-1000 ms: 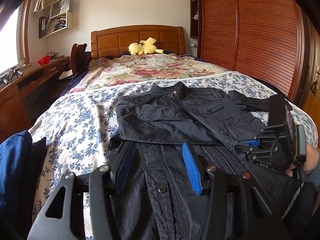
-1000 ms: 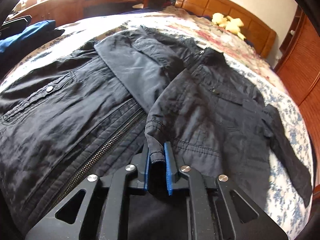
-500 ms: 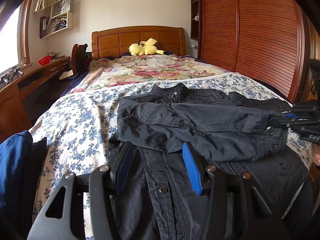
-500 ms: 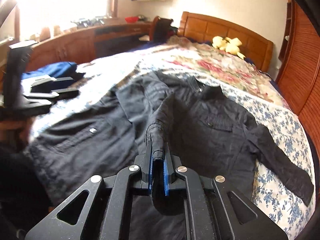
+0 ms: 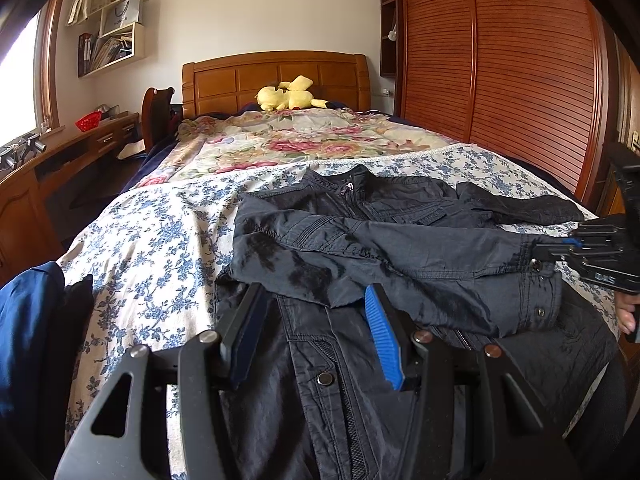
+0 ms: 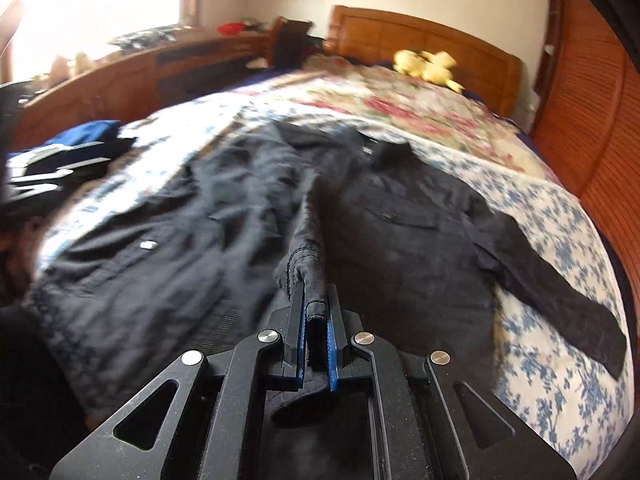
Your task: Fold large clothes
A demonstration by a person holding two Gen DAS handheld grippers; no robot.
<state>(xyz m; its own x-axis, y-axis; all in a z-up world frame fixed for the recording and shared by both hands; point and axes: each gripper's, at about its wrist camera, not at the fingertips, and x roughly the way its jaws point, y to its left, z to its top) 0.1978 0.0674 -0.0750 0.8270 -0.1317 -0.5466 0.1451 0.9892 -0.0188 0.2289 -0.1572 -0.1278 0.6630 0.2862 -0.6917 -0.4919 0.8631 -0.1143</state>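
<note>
A large black jacket [image 5: 384, 248] lies front-up on the bed, collar toward the headboard; it also shows in the right wrist view [image 6: 224, 224]. My right gripper [image 6: 317, 312] is shut on the cuff of one sleeve [image 6: 310, 272] and holds that sleeve stretched across the jacket's chest. In the left wrist view the right gripper [image 5: 560, 246] is at the right edge with the sleeve [image 5: 420, 256] pulled toward it. My left gripper [image 5: 316, 332] is open and empty, just above the jacket's lower front. The other sleeve [image 6: 560, 292] lies out on the sheet.
The bed has a blue-flowered sheet [image 5: 160, 240] and a floral quilt [image 5: 304, 140] with a yellow plush toy [image 5: 290, 98] by the headboard. Folded blue clothes [image 5: 24, 320] lie at the left edge. A wooden desk [image 5: 48, 168] stands left, a slatted wardrobe [image 5: 500, 72] right.
My right gripper has lifted the sleeve cuff and pulled it to the right across the jacket, drawing the sleeve out straight. My left gripper has stayed open in place.
</note>
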